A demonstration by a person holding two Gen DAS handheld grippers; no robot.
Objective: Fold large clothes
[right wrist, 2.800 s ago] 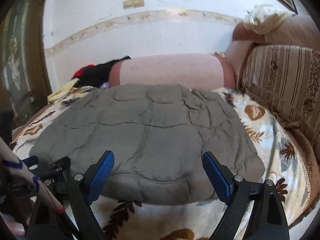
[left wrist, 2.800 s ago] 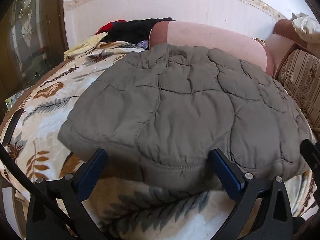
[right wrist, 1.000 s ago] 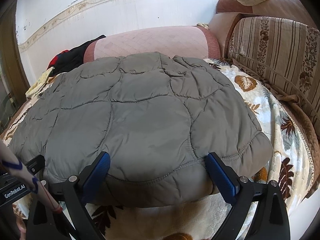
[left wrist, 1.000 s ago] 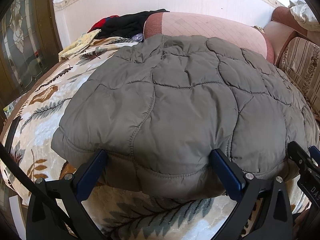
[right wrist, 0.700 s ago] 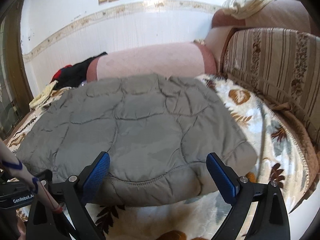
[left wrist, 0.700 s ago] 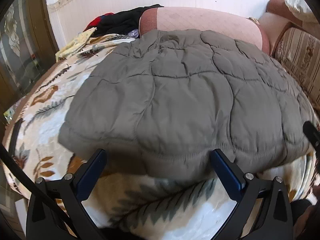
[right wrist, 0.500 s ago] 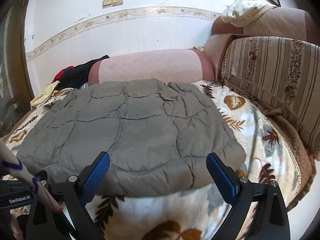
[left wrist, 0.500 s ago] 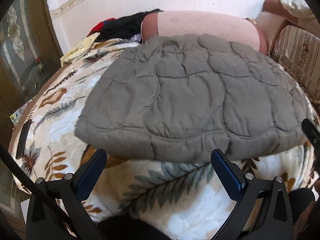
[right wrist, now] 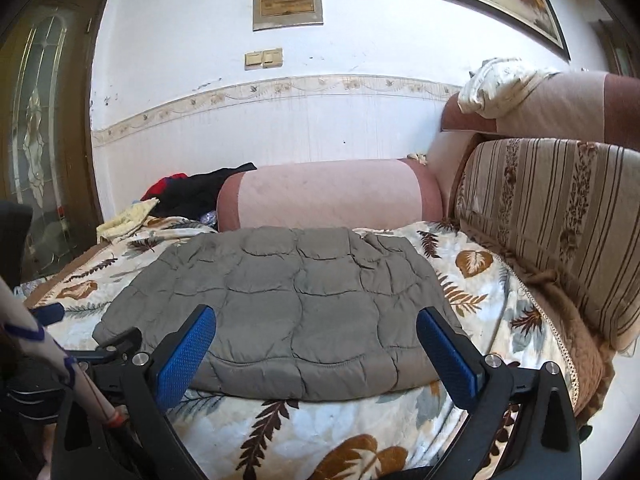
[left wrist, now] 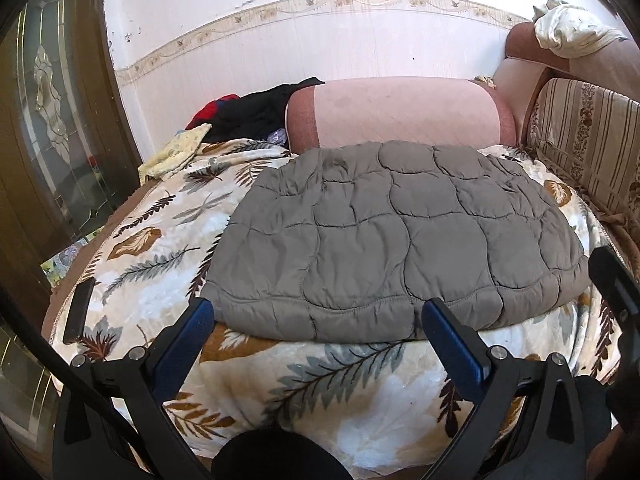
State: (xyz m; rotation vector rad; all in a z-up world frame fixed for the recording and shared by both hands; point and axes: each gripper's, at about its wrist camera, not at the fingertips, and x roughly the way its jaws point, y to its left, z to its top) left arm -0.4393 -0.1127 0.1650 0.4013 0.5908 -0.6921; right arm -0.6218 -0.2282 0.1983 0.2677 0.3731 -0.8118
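On the leaf-print blanket [left wrist: 352,376], the left view shows the grey quilted jacket [left wrist: 392,240] lying crosswise just ahead of the released left gripper [left wrist: 316,332], while the right view shows it equally near the released right gripper [right wrist: 316,340].

Grey quilted jacket [left wrist: 392,236] lies folded flat on leaf-patterned blanket [left wrist: 168,248].

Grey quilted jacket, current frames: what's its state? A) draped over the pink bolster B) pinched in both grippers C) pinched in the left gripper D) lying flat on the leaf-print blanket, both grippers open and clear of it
D: the jacket lies flat on the blanket, and the left gripper and right gripper are both open, holding nothing.
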